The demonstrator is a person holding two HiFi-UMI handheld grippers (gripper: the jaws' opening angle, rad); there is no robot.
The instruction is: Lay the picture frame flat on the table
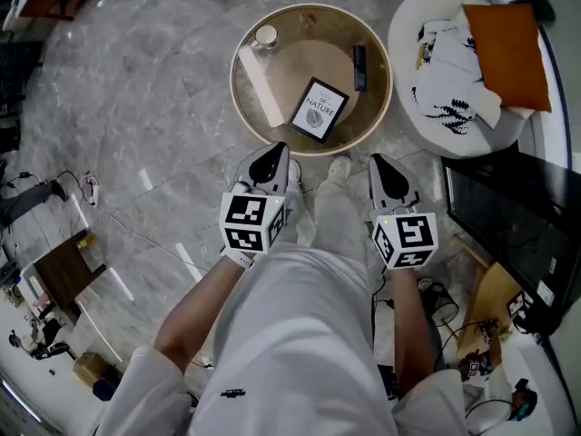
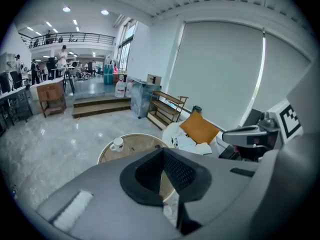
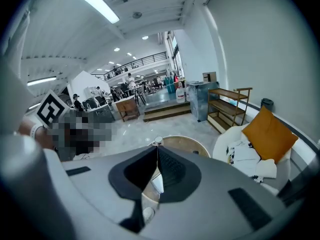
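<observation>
A black picture frame with a white print appears to lie flat on the round glass table, near its front edge. Both grippers are held back from the table, close to the person's legs. My left gripper points at the table's near rim, shut with nothing in it; its pads meet in the left gripper view. My right gripper hangs level with it on the right, also shut and empty. The frame itself is hidden behind the jaws in both gripper views.
On the table also stand a white cup, a pale flat strip and a black remote. A white armchair with an orange cushion and patterned cloth is at the right. A dark screen lies lower right.
</observation>
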